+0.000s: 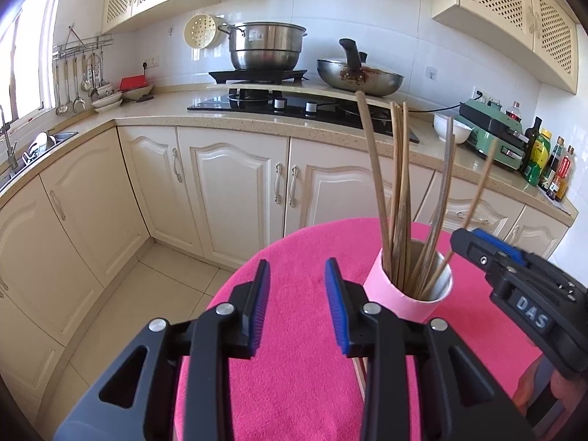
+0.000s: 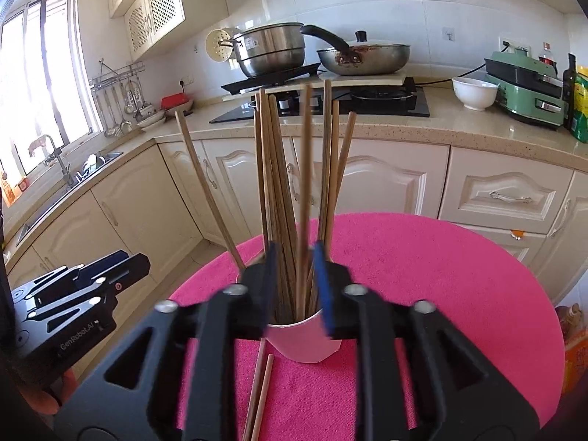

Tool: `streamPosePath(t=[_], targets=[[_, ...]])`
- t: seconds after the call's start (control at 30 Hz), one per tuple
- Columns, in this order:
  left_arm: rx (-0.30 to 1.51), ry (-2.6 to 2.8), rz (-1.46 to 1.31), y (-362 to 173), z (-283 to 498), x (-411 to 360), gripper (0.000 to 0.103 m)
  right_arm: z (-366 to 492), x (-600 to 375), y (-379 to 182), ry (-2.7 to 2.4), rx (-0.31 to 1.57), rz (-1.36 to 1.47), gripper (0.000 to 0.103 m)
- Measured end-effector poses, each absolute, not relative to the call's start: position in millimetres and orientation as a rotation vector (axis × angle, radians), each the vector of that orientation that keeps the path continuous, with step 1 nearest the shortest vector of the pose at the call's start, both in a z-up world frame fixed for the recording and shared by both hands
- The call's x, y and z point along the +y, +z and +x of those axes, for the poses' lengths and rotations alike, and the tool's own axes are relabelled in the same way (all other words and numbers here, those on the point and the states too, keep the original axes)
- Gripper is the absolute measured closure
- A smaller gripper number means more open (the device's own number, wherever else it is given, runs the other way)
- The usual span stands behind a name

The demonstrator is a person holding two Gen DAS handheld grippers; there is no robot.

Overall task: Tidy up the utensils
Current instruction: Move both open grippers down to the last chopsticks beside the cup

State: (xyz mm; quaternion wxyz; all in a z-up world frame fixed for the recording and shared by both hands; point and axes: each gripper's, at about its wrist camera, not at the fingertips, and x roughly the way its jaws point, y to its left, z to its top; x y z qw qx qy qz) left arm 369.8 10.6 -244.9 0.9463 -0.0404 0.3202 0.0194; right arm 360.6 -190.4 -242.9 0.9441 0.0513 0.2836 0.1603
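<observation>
- Table [image 2: 441, 275] under a pink cloth fills the lower middle of both views
- Cup [image 1: 400, 294], pink and upright on the cloth, right of centre in the left view, bottom centre in the right view
- Chopsticks [image 2: 272, 183] stand bunched in the cup, fanning upward
- Two chopsticks [image 2: 261, 397] lie on the cloth just below the cup
- Left gripper [image 1: 297, 283]: jaws apart, empty, left of the cup
- Right gripper [image 2: 296, 275]: jaws apart over the cup's rim, one blurred chopstick between them, not pinched
</observation>
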Motion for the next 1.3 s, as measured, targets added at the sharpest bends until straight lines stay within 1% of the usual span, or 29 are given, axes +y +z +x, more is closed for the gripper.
streamPosePath(t=[0.1,0.2,0.3,0.43,0.6,0.63,0.8,1.13,1.27,1.3], targets=[[0.661,0.04,-0.08,-245.6,367.9,9.6,0.066,351.1,-193.4,-232.2,0.312,0.559,0.087,0.046],[0.689,0.034,-0.079,-249.3,365.2,7.2,0.066,338.0,-198.7,-224.3,0.297,0.549,0.061,0.045],[0.739,0.009,-0.085,-256.9,361.9,6.3,0.065,326.3,-204.5,-226.5,0.278,0.584,0.029,0.044],[0.861,-0.028,-0.12,-279.5,356.5,7.9,0.064,316.2,-213.2,-248.2,0.253,0.69,0.013,0.044],[1.065,-0.077,-0.203,-325.1,351.0,5.0,0.064,304.8,-220.6,-284.7,0.221,0.839,0.019,0.044],[1.113,-0.083,-0.21,-335.2,350.4,1.2,0.064,302.4,-220.9,-291.0,0.218,0.861,0.018,0.044],[1.24,-0.103,-0.191,-366.8,348.2,-17.8,0.064,289.2,-223.7,-313.1,0.221,0.933,0.03,0.044],[1.261,-0.095,-0.162,-375.3,350.2,-42.1,0.064,280.3,-237.7,-324.0,0.218,0.974,0.048,0.044],[1.281,-0.067,-0.094,-373.5,360.8,-55.5,0.061,278.7,-243.9,-322.9,0.206,0.968,0.052,0.044],[1.292,-0.056,-0.071,-374.3,364.0,-60.9,0.058,278.1,-244.7,-322.6,0.206,0.966,0.054,0.044]])
